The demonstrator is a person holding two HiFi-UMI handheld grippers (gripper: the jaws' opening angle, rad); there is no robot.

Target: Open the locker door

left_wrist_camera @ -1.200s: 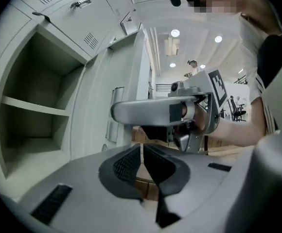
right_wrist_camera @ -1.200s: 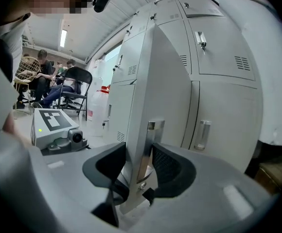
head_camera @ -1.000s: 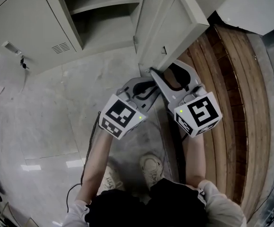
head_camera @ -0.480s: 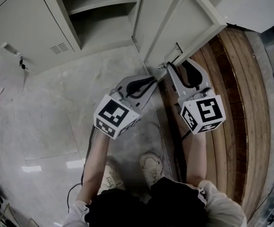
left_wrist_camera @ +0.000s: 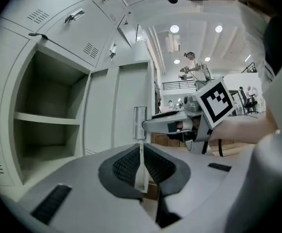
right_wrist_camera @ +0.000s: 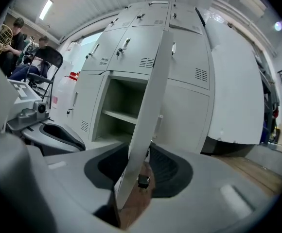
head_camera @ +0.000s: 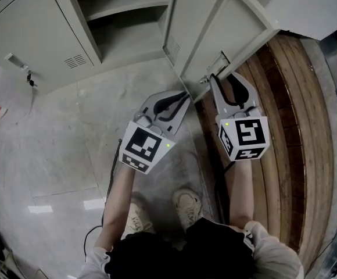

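Observation:
The grey locker door (head_camera: 215,28) stands swung out from the open locker (head_camera: 128,22), which shows bare shelves. My right gripper (head_camera: 214,77) straddles the door's free edge near its latch. In the right gripper view the door (right_wrist_camera: 153,91) runs between the jaws, and my right gripper (right_wrist_camera: 143,152) has just been closing, its tips against both faces. My left gripper (head_camera: 186,95) hovers just left of the door's lower corner, shut with nothing in it. In the left gripper view my left gripper (left_wrist_camera: 141,147) has its pads together, pointing at the door (left_wrist_camera: 129,101).
A slatted wooden bench (head_camera: 284,127) runs along the right, close under the door. Polished stone floor (head_camera: 58,144) lies to the left, with the person's shoes (head_camera: 186,205) below. A neighbouring locker has a key (head_camera: 28,77) hanging. People sit far left (right_wrist_camera: 14,38).
The door has swung further out to the right, with the right gripper moving along on its edge. The left gripper has barely shifted.

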